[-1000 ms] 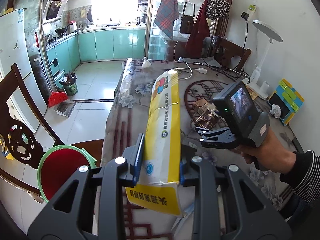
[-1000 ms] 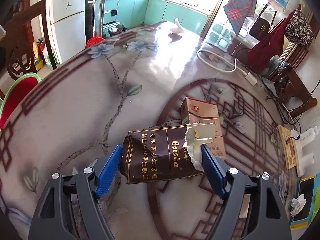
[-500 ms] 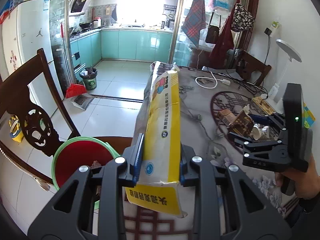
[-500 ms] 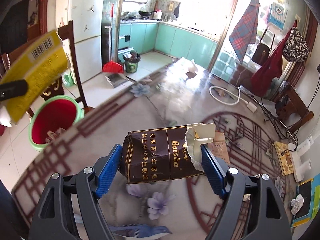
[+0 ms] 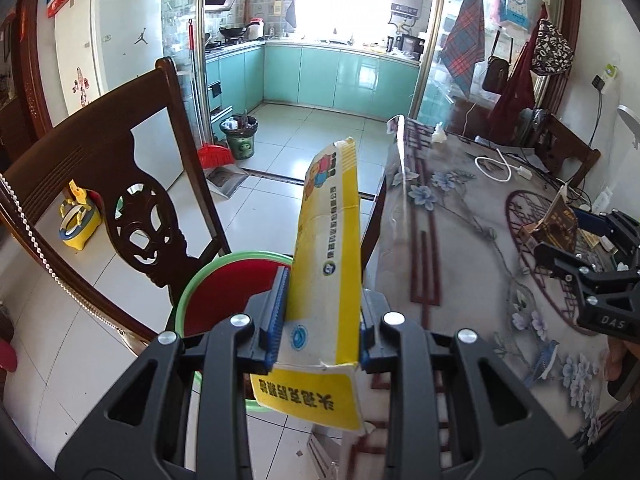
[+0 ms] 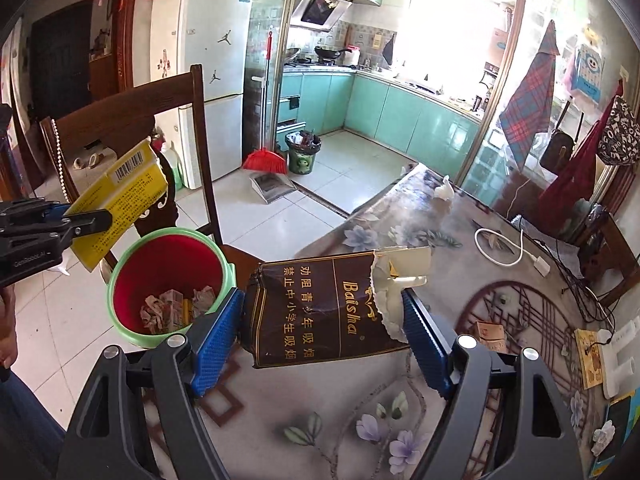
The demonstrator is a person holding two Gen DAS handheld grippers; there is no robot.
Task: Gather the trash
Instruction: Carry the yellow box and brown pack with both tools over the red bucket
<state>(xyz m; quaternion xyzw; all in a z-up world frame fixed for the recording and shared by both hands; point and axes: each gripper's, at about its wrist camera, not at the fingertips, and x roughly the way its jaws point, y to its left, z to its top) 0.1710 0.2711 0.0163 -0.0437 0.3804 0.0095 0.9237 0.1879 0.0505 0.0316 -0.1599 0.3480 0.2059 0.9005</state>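
Note:
My left gripper [image 5: 320,316] is shut on a long yellow box [image 5: 326,248] and holds it above the red bin with a green rim [image 5: 228,292] beside the table. The right wrist view shows the same box [image 6: 116,204] to the left of the bin [image 6: 168,268], which holds crumpled trash. My right gripper [image 6: 320,336] is shut on a torn brown cigarette carton [image 6: 316,308], held over the table edge to the right of the bin. It also shows in the left wrist view [image 5: 556,224].
A dark wooden chair [image 5: 108,168] stands behind the bin. The floral-covered table [image 6: 400,420] carries a small brown box [image 6: 490,334], a white cable [image 6: 500,248], a crumpled tissue [image 6: 444,192] and a tissue wad [image 6: 602,438]. A broom, a dustpan and a small green bin [image 6: 302,158] stand on the kitchen floor.
Both grippers have swung left from over the table towards the red bin, each carrying its item. The bin has come fully into the right wrist view.

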